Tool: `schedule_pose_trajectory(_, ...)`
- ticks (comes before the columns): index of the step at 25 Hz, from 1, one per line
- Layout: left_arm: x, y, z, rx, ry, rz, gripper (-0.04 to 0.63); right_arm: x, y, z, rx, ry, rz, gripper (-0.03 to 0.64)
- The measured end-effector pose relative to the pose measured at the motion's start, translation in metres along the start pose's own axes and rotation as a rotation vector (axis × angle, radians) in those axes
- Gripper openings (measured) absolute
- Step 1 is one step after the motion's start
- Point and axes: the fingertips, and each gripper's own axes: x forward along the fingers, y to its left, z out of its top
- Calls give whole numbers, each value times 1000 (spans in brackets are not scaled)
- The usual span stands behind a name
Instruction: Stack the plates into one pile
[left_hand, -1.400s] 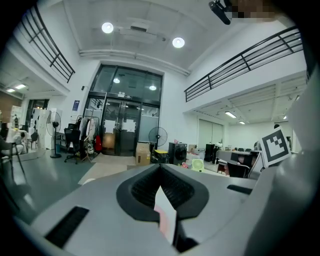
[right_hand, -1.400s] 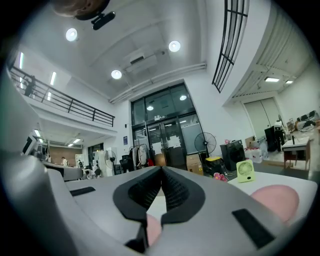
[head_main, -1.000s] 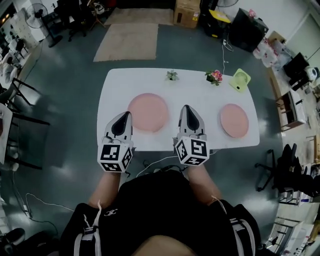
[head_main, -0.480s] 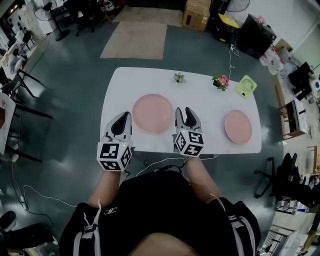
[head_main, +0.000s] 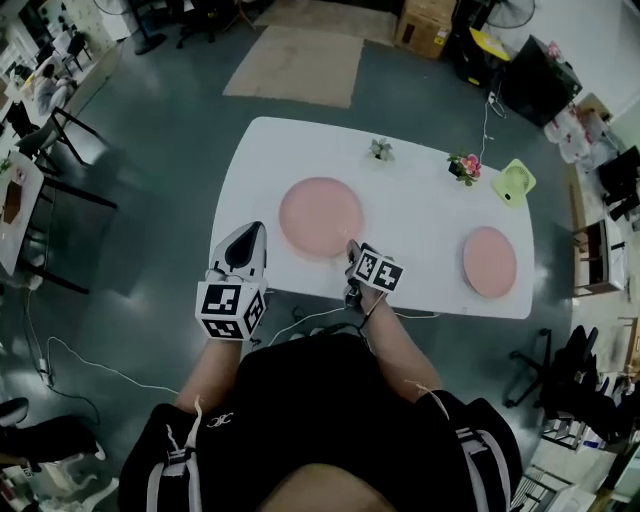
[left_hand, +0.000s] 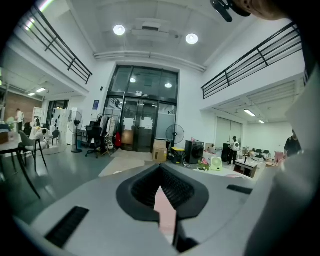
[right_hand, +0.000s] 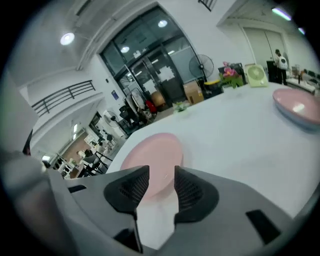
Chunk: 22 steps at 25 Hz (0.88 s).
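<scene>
**Inspector:** Plates, counted and placed?

**Clerk:** Two, both pink, both lying apart on the white table (head_main: 420, 225). The large plate (head_main: 321, 217) lies left of centre. The small plate (head_main: 490, 261) lies at 3 o'clock from it, well apart, near the table's right end.

**Inspector:** The claws?

**Clerk:** The right gripper (head_main: 352, 252) sits at 5 o'clock from the large plate, just beside its rim. Its jaws are opening and nothing is between them. The left gripper (head_main: 249, 233) is at 8 o'clock, over the table's near edge, clenched tip to tip on nothing.

**Inspector:** Other items?

**Clerk:** Two flower pots, one (head_main: 379, 149) at 1 o'clock from the large plate and one (head_main: 464, 167) at 2 o'clock, and one green fan (head_main: 513, 183) beyond them.

**Inspector:** Any markings?

**Clerk:** Black-and-white square markers on both gripper cubes. There is a small white emblem (head_main: 220, 425) on the person's dark top, too small to read.
</scene>
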Motion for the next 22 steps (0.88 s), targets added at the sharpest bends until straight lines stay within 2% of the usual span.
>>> schedule_pose_trajectory(5,-6,4,-13,-3,27,27,12,32,-13,-31,215,128,48,173)
schedule_pose_trajectory(11,-18,9,-21,-3,42,57,12,66,-20,-48,472,195,80,169)
schedule_pose_trajectory(13,-25,11,-19,-2,41,67,12,73,-18,-51,518,209,73,161)
schedule_pose_trajectory(16,-35,12,-17,1,38,77,12,77,-17,-51,570,215,65,65)
schedule_pose_trajectory(22,-52,11,-11,2,29,76,12,50,-10,-49,618,167,97,52)
